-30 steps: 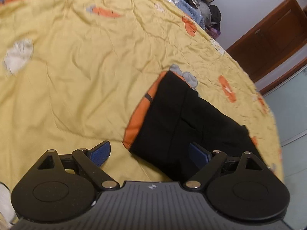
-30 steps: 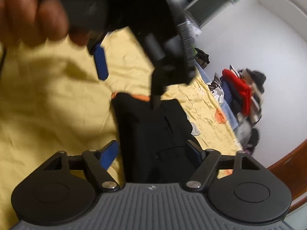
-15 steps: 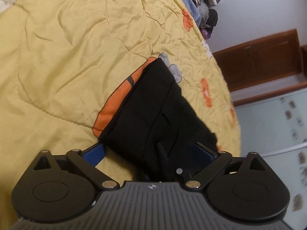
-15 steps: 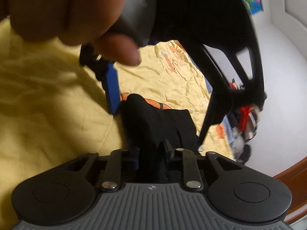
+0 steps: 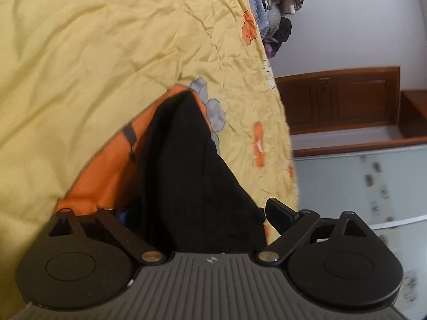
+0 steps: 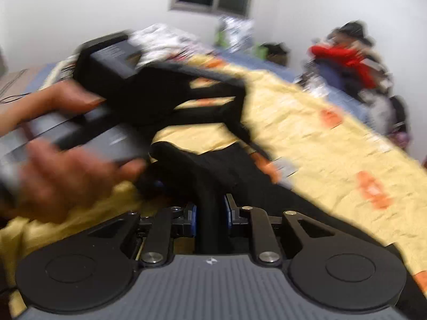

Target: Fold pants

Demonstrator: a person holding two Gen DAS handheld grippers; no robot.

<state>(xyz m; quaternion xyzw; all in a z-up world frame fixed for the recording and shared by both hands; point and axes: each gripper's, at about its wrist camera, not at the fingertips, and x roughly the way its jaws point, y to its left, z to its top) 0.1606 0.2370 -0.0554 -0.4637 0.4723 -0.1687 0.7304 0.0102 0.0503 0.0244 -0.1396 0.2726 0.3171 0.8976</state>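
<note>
The black pants [image 5: 192, 170] lie folded on the yellow bedspread [image 5: 93, 53]. In the left wrist view my left gripper [image 5: 202, 213] stands wide open, with the near end of the pants between its fingers. In the right wrist view my right gripper [image 6: 209, 210] is shut on a bunched edge of the pants [image 6: 213, 176], its blue pads [image 6: 190, 218] pressed on either side. The other gripper and the hand holding it [image 6: 66, 160] fill the left of that blurred view.
The bedspread has orange and grey prints [image 5: 213, 112]. A pile of clothes [image 5: 280, 5] sits at the far end of the bed. A wooden door [image 5: 347, 98] and a glass panel [image 5: 360, 186] are off the bed's right edge.
My right gripper has closed on the pants edge and the view has swung up. My left gripper has moved forward, so the pants now fill the gap between its open fingers.
</note>
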